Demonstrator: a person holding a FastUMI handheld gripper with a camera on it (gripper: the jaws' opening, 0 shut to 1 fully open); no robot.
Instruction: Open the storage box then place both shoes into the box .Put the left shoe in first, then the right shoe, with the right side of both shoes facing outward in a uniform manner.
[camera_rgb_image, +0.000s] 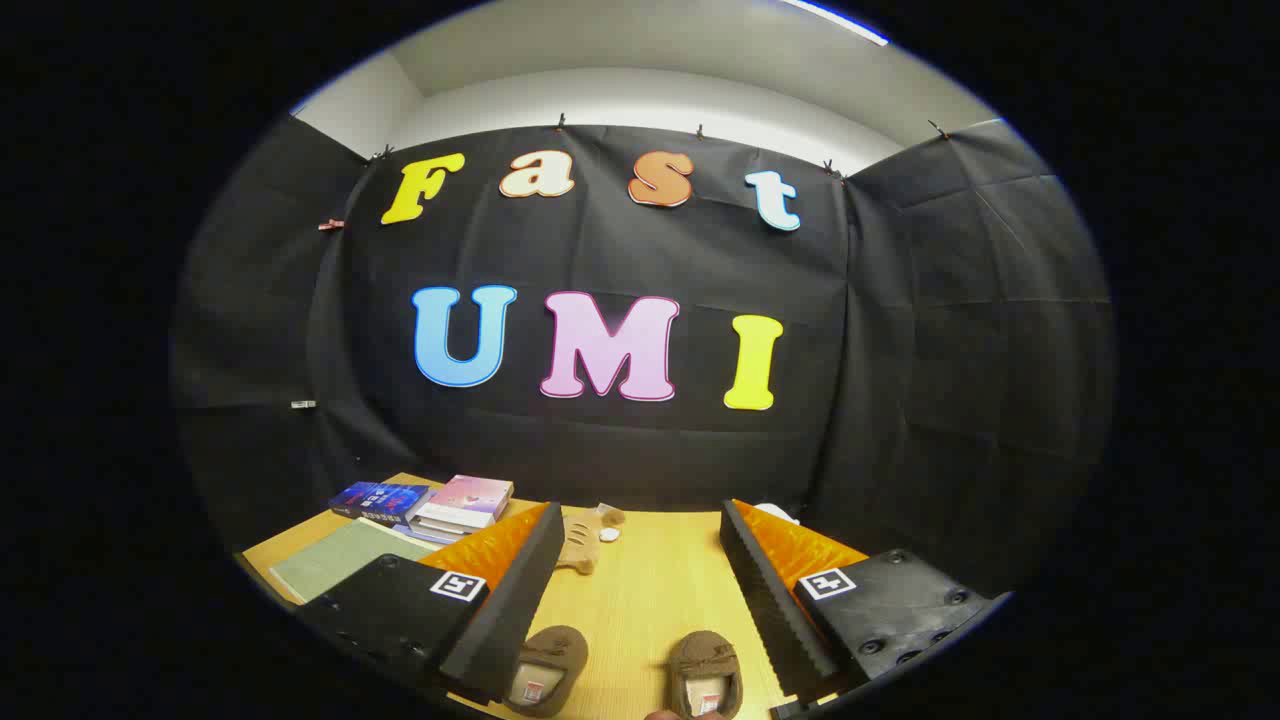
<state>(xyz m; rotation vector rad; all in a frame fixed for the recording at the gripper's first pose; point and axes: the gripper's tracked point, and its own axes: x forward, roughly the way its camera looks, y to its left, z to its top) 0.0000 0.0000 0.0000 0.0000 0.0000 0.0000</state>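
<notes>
Right now the claw (640, 590) is spread wide and holds nothing, with both brown shoes (548, 668) on the worktop (640, 590) between its fingers, so it could grab the wrong shoe first.

Both brown shoes (628, 672) on the wooden table (650, 590) are cut off at the heels. One gripper finger (515, 600) covers the edge of the nearer shoe. Past the shoes, a small tan object (585, 540) is too small to identify. The books (430, 503) beside it are partly hidden behind that finger.
</notes>
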